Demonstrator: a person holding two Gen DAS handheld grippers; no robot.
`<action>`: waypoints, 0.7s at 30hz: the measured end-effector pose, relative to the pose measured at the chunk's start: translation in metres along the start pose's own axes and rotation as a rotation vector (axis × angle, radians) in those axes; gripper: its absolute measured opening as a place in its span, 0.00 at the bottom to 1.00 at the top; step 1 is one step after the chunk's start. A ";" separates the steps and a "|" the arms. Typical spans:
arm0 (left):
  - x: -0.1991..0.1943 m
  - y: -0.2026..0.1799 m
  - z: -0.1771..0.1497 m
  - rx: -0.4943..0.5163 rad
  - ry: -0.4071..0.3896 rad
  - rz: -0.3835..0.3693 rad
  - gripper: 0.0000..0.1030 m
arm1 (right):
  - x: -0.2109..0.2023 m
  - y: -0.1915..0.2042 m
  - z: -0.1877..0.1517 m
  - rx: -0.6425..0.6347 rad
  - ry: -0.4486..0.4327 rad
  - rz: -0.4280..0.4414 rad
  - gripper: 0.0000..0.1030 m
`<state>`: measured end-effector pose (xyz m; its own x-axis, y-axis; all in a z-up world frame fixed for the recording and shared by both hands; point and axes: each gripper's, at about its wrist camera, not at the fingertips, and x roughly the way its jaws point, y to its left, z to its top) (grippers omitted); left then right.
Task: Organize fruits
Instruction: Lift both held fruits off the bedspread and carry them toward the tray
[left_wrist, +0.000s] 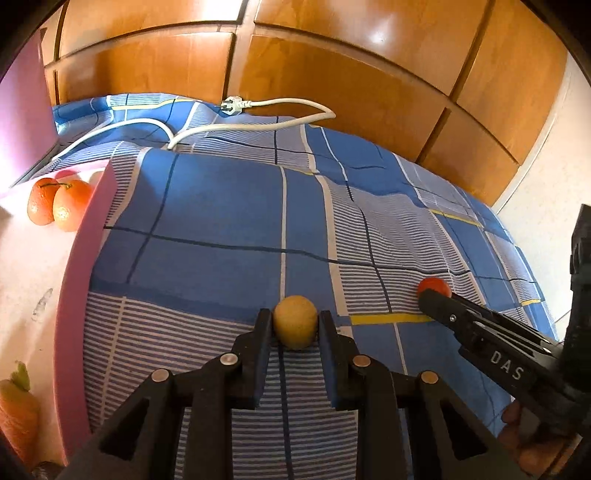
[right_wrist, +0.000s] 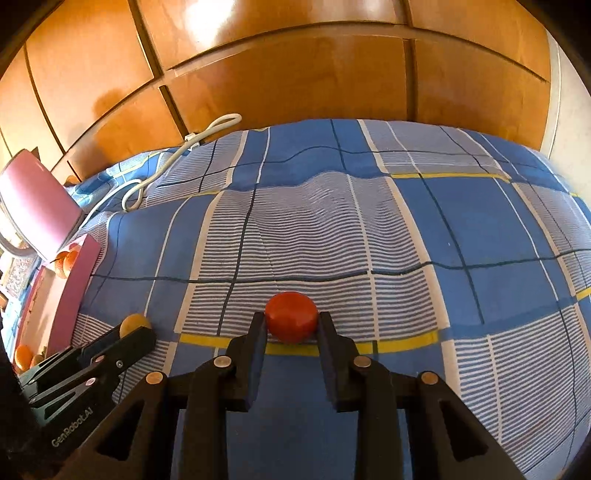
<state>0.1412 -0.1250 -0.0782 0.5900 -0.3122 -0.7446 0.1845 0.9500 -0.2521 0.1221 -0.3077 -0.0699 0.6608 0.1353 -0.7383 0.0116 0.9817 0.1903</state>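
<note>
Yellow round fruit (left_wrist: 294, 322) sits between the fingertips of the left gripper (left_wrist: 293, 325), low over the blue plaid bedsheet (left_wrist: 229, 221). Both finger pads touch its sides; jaws pinching it. Whether it rests on the sheet or is lifted clear: cannot tell from the left wrist view.

Red tomato (right_wrist: 291, 316) sits between the fingertips of the right gripper (right_wrist: 291, 325), over a yellow stripe of the sheet. Pads touch both sides; jaws pinching it. Contact with the sheet below: cannot tell.

Cross-check between views. The left wrist view shows the right gripper (left_wrist: 436, 299) entering from the right, side-on, with only the top of the tomato (left_wrist: 434, 285) visible past its finger. The right wrist view shows the left gripper (right_wrist: 136, 328) at lower left, with the yellow fruit (right_wrist: 135, 322) partly hidden behind its fingers. The two grippers are side by side, apart, not touching.

Pink tray (left_wrist: 79, 266) lies at the left edge of the sheet. The left wrist view shows its contents best: two oranges (left_wrist: 59, 205) touching each other at the far end, and a carrot (left_wrist: 16, 410) with green top at the near end. In the right wrist view the tray (right_wrist: 75, 284) is small and only the oranges (right_wrist: 66, 260) are clear.

A white power cord (left_wrist: 236, 122) with plug lies along the far side of the bed, before wooden cabinet doors (left_wrist: 332, 66). A pink upright panel (right_wrist: 40, 206) stands beyond the tray.
</note>
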 end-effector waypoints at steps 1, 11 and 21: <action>0.000 0.001 0.000 -0.002 -0.001 -0.003 0.24 | 0.001 0.000 0.000 0.000 -0.002 -0.005 0.28; 0.000 -0.001 -0.002 0.012 -0.014 0.008 0.25 | 0.008 0.007 0.005 -0.016 -0.010 -0.057 0.28; 0.000 -0.001 -0.002 0.012 -0.019 0.005 0.25 | 0.007 0.010 0.006 -0.027 -0.014 -0.070 0.26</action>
<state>0.1391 -0.1256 -0.0790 0.6055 -0.3070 -0.7342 0.1907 0.9517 -0.2406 0.1312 -0.2974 -0.0687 0.6693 0.0643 -0.7402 0.0383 0.9919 0.1209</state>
